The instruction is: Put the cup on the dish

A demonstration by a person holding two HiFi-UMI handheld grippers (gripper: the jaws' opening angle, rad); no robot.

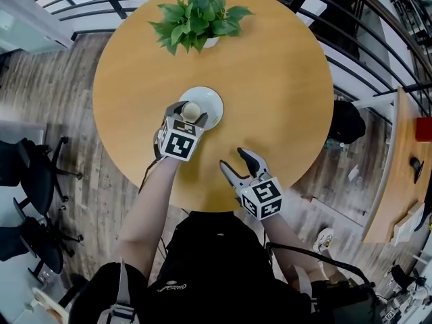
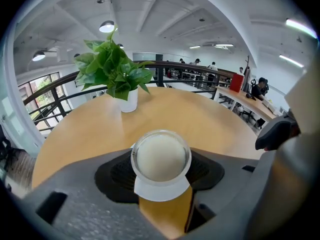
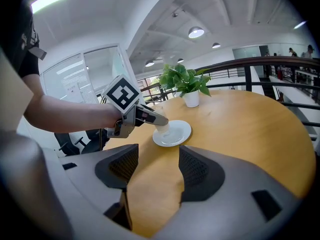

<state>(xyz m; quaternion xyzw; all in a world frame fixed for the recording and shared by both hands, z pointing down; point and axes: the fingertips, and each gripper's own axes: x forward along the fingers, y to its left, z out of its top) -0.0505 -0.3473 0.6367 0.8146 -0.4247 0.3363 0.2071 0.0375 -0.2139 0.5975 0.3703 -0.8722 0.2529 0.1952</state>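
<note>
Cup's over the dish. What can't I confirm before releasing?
- Whether the cup rests on the dish: head view, the left hand-held gripper covers its base; left gripper view, the cup's own body hides it; right gripper view, too small.
- The dish's near rim: head view, under that gripper.
- The cup's contents: milky, unclear in every view.

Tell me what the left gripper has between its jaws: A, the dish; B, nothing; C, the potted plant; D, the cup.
D: the left gripper view shows the left gripper closed on both sides of the cup, which sits over the white dish.
</note>
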